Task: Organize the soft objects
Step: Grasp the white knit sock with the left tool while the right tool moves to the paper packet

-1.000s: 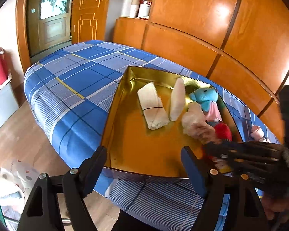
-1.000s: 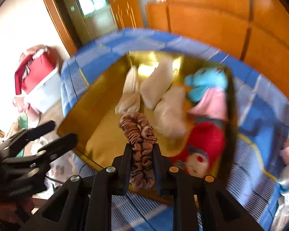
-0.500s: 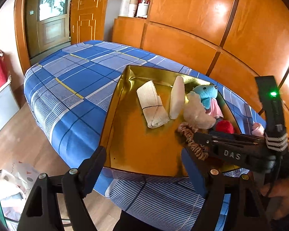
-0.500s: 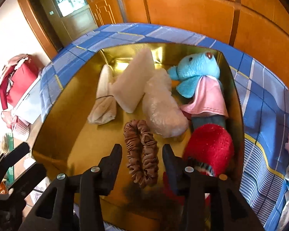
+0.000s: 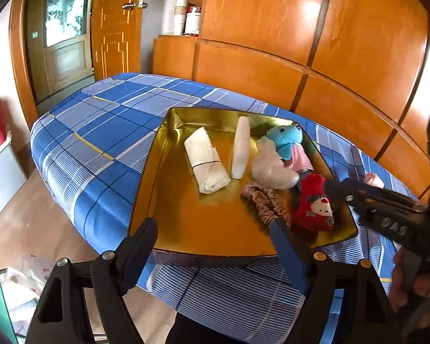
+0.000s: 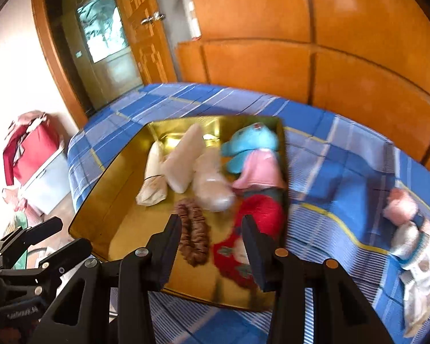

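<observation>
A gold tray (image 5: 186,223) sits on the blue plaid bed (image 5: 100,132). It holds a rolled cream cloth (image 5: 206,163), a white pad (image 5: 240,149), a fluffy white piece (image 5: 272,166), a blue plush in pink (image 5: 286,140), a red plush (image 5: 315,203) and a brown scrunchie (image 6: 193,235). The scrunchie lies loose on the tray floor. My right gripper (image 6: 211,223) hangs open above it, touching nothing. My left gripper (image 5: 210,229) stands open over the tray's near edge with nothing in it. A small doll (image 6: 410,229) lies on the bed to the right of the tray.
A wooden wardrobe wall (image 5: 301,57) runs behind the bed. On the floor to the left stand a red bag (image 6: 31,154) and a white bin (image 5: 0,177). A door (image 5: 66,43) is at the back left. The right gripper's body (image 5: 387,215) reaches in over the tray's right corner.
My right gripper has opened and let the scrunchie go onto the tray, then pulled back and up from it. The left gripper has stayed where it was.
</observation>
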`<state>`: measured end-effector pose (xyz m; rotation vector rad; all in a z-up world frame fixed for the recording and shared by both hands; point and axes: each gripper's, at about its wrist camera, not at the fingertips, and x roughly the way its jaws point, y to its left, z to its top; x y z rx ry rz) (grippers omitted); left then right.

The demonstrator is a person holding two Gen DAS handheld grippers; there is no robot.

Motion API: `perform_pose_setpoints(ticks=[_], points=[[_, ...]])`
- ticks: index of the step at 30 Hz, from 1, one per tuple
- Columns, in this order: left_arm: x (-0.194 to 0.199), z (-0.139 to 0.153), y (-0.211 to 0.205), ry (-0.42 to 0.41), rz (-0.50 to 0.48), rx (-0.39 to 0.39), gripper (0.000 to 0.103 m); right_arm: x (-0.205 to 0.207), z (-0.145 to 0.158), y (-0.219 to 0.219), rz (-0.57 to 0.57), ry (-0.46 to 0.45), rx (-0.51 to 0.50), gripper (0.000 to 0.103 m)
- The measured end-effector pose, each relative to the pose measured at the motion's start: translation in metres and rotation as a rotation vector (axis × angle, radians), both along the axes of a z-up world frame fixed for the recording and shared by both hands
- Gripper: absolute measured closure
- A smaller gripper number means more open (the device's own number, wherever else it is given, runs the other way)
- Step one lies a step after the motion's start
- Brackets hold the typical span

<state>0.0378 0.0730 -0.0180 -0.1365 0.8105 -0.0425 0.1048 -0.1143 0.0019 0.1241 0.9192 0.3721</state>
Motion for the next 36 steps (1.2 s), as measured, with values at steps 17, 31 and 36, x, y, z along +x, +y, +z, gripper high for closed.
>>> perform_pose_setpoints(ticks=[17,31,36], points=[[-0.006,0.015,-0.082,-0.022,-0.237,0.047,0.022,-0.058,-0.009,-0.274,-0.546,0.017,-0.166,0.059],[0.015,0.011,-0.236,0.072,-0.603,0.022,0.027,-0.096,-0.034,-0.376,-0.916,0.109,0.079,0.059],[0.036,-0.003,-0.287,0.104,-0.647,-0.004,0.027,-0.094,-0.029,-0.370,-0.884,0.080,0.086,0.059]])
